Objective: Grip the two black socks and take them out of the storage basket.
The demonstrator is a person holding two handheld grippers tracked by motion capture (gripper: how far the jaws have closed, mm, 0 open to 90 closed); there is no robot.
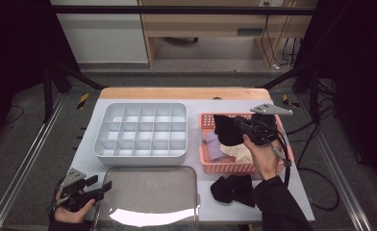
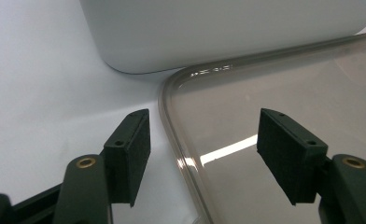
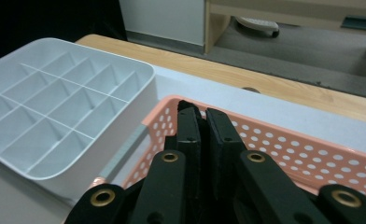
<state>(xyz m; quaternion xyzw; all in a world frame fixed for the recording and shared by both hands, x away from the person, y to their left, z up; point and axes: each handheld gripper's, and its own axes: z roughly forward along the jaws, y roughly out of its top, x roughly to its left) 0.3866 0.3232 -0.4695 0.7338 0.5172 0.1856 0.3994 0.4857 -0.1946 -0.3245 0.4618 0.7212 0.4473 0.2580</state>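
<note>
A pink perforated basket [image 1: 225,167] on the right of the table holds a purple sock [image 1: 214,146] and a cream cloth [image 1: 239,151]. My right gripper [image 1: 237,124] hovers over the basket, shut on a black sock [image 1: 226,131] that hangs from it. In the right gripper view the jaws [image 3: 201,114] are pressed together, with dark fabric between them, above the basket's rim [image 3: 284,149]. My left gripper [image 1: 105,185] rests low at the front left, open and holding nothing. Its fingertips [image 2: 204,140] straddle the corner rim of a metal tray [image 2: 172,116].
A white divided organizer [image 1: 143,156] stands mid-table, left of the basket; its wall [image 2: 228,32] lies just beyond the metal tray [image 1: 150,192]. Another black cloth [image 1: 233,189] lies in front of the basket. A wooden strip [image 1: 177,93] edges the table's far side.
</note>
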